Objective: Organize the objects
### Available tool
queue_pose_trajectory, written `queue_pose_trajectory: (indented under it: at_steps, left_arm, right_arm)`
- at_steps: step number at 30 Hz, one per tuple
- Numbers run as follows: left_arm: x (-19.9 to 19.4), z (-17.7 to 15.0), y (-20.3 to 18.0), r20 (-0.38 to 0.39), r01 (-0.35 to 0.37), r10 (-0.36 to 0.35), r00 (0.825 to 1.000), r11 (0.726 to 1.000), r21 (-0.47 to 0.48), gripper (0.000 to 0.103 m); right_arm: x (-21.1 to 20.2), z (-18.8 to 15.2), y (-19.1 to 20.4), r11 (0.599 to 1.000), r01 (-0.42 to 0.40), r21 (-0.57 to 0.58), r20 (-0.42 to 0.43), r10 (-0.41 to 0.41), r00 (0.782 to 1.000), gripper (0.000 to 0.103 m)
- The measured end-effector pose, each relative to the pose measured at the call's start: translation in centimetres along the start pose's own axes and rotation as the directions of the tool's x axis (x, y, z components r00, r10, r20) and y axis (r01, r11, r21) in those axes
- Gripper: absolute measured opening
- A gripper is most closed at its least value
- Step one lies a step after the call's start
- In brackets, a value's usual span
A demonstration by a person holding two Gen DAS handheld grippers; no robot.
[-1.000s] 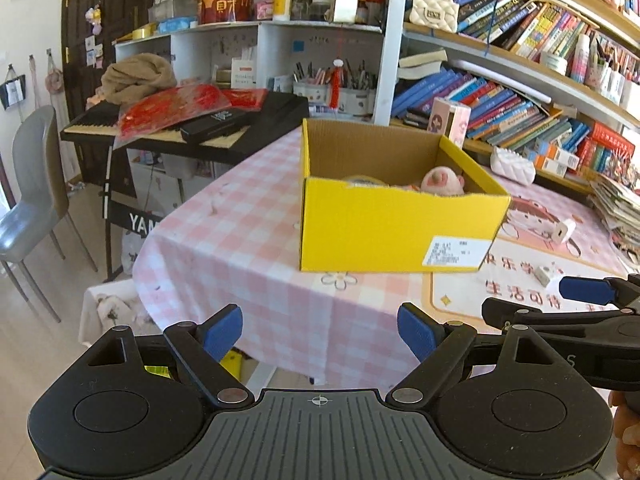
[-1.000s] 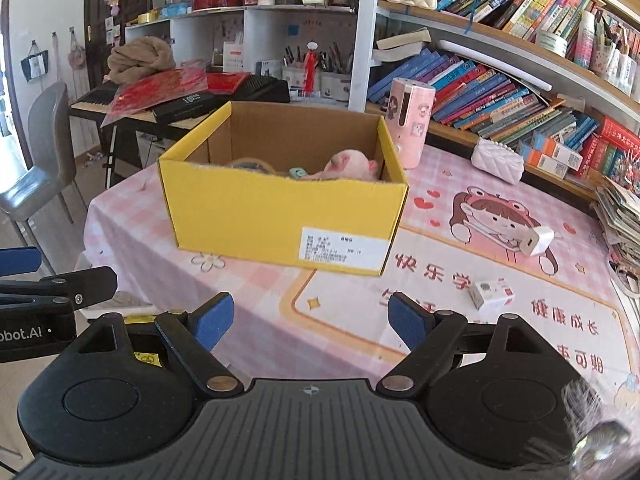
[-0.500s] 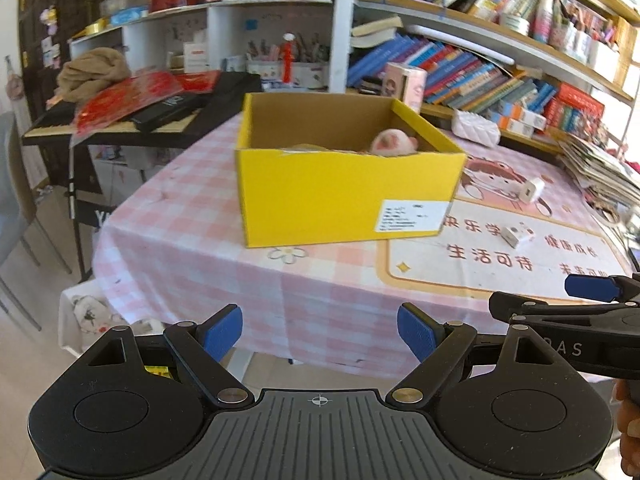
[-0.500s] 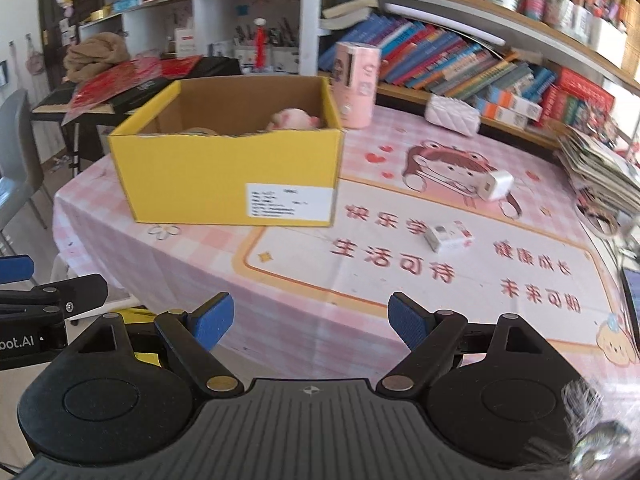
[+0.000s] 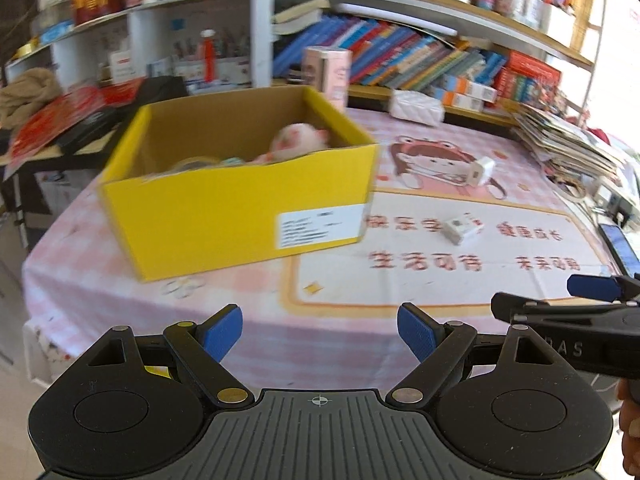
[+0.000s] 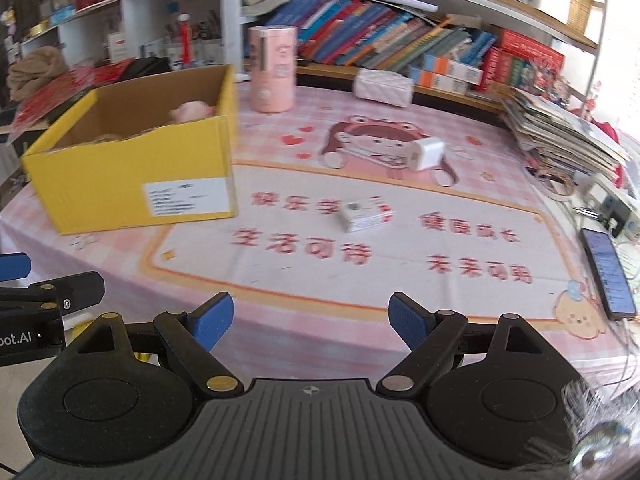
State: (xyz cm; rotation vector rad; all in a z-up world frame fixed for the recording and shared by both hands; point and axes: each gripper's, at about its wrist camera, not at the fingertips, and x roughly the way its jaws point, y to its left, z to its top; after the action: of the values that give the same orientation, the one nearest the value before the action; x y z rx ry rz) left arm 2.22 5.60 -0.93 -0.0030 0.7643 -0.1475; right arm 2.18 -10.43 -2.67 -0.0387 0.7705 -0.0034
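Note:
A yellow cardboard box [image 5: 240, 216] [image 6: 132, 188] stands on the left of the pink table and holds a pink plush toy [image 5: 300, 140] [image 6: 192, 112] among other small items. On the printed mat lie a small white packet [image 5: 462, 229] [image 6: 366, 214] and, farther back, a white charger cube [image 5: 480, 170] [image 6: 426, 154]. A pink cylinder [image 6: 273, 68] [image 5: 326, 74] stands behind the box. My left gripper [image 5: 320, 334] hangs open over the table's near edge, empty. My right gripper [image 6: 310, 322] is open and empty too, right of the left one.
A white quilted pouch [image 6: 384, 86] lies at the back by the bookshelf [image 6: 400, 44]. A stack of magazines [image 6: 560, 132] and a phone [image 6: 608, 272] with cables sit at the table's right side. A keyboard with red bags [image 5: 68, 120] stands left of the table.
Both grippers have swung to the right along the table's near edge. The yellow box has shifted left in both views, and the mat, packet, charger and phone have come into view.

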Motion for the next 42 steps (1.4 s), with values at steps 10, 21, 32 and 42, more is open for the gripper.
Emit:
queue_pose_trajectory:
  at_steps: [10, 21, 32, 42]
  left_arm:
    - [4.2, 3.6, -4.7, 0.000, 0.036, -0.036, 0.999, 0.999, 0.030, 0.087]
    - [8.7, 6.7, -9.2, -0.001, 0.032, -0.032, 0.999, 0.999, 0.006, 0.087]
    - [11.7, 8.2, -12.4, -0.036, 0.002, -0.002, 0.999, 1.000, 0.003, 0.087]
    - [15.1, 8.5, -15.1, -0.113, -0.008, 0.016, 0.993, 0.997, 0.075, 0.082]
  right_arm:
    - [3.0, 3.2, -6.5, 0.997, 0.051, 0.059, -0.017, -0.050, 0.999, 0.084]
    - [6.9, 7.1, -11.8, 0.998, 0.051, 0.037, -0.010, -0.050, 0.999, 0.084]
    - [10.6, 9.2, -16.0, 0.999, -0.006, 0.040, -0.034, 0.007, 0.999, 0.076]
    - [13.0, 10.5, -18.5, 0.996, -0.034, 0.078, -0.040, 0.038, 0.998, 0.073]
